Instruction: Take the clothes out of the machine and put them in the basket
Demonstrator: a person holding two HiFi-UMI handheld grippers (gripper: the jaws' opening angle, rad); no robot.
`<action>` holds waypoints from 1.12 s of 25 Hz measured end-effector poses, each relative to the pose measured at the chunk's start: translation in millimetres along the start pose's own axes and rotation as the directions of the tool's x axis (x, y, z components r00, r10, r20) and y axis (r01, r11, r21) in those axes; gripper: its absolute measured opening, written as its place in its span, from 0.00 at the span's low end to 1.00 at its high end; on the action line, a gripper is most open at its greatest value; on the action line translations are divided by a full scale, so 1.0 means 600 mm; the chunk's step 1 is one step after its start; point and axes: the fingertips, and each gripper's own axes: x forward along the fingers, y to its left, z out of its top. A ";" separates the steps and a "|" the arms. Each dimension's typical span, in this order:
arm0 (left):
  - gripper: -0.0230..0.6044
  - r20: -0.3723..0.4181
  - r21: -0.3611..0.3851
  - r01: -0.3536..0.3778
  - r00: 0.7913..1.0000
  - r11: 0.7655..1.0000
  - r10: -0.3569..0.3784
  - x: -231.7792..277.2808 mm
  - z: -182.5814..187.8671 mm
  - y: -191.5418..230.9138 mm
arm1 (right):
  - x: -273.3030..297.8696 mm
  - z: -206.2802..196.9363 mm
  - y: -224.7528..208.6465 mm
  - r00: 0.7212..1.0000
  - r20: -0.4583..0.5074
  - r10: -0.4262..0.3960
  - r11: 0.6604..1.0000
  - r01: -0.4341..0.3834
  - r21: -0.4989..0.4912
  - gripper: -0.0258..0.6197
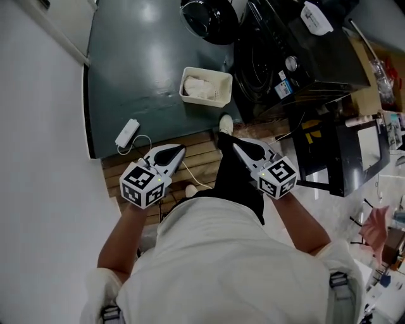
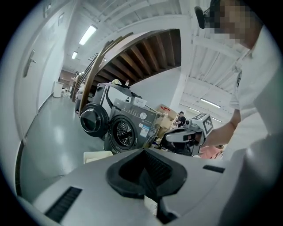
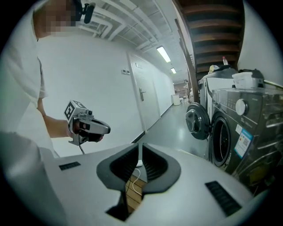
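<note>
Both claws are empty and held up at the person's waist, well back from the work: the left claw (image 1: pixel 180 150) is shut tight on nothing, and the right claw (image 1: pixel 236 147) is drawn in to a thin slit with nothing in it. White clothes (image 1: pixel 197 87) already lie in the basket (image 1: pixel 223 78), which sits on the floor (image 1: pixel 139 63) just beside the front of the washing machine (image 1: pixel 304 57), whose door (image 1: pixel 209 19) hangs open. The drum (image 2: pixel 121 131) looks bare from here, but its depths cannot be made out, so one risk is that a small piece gets left behind. If another reach is needed, a claw that goes in closed will only push the cloth deeper. The nearer hazard is underfoot: a white cable (image 1: pixel 190 178) trails over the wooden slats (image 1: pixel 196 158) by the person's feet, and a step toward the machine could snag it. The open door also stands where a swinging claw could knock it.
</note>
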 end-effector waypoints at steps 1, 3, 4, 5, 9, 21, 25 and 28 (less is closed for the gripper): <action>0.03 0.004 0.010 -0.002 1.000 1.000 0.002 -0.006 0.002 -0.008 | -0.007 0.004 0.008 1.000 0.009 -0.001 1.000 0.001 -0.004 0.09; 0.03 0.006 0.026 -0.003 1.000 1.000 0.003 -0.017 -0.002 -0.029 | -0.025 0.004 0.025 1.000 0.025 -0.004 1.000 0.004 0.000 0.09; 0.03 0.009 0.031 -0.001 1.000 1.000 0.001 -0.021 -0.003 -0.038 | -0.035 0.004 0.032 0.999 0.031 -0.006 1.000 0.006 0.002 0.09; 0.03 0.014 0.033 0.002 1.000 0.999 -0.002 -0.023 -0.003 -0.047 | -0.043 0.005 0.036 0.999 0.036 -0.008 1.000 0.008 0.002 0.09; 0.03 0.017 0.033 -0.004 1.000 0.999 0.004 -0.031 -0.009 -0.066 | -0.062 0.006 0.054 0.999 0.048 0.001 1.000 0.000 -0.006 0.09; 0.03 0.030 0.019 -0.023 0.999 1.000 0.022 -0.046 -0.028 -0.094 | -0.092 0.002 0.086 0.997 0.072 0.008 1.000 -0.006 -0.024 0.08; 0.03 0.035 0.012 -0.036 0.999 0.999 0.036 -0.051 -0.032 -0.094 | -0.094 0.002 0.092 0.997 0.073 0.013 0.999 -0.011 -0.035 0.08; 0.03 0.036 0.005 -0.046 0.998 0.999 0.046 -0.057 -0.040 -0.098 | -0.100 -0.002 0.102 0.997 0.071 0.018 0.999 -0.015 -0.038 0.08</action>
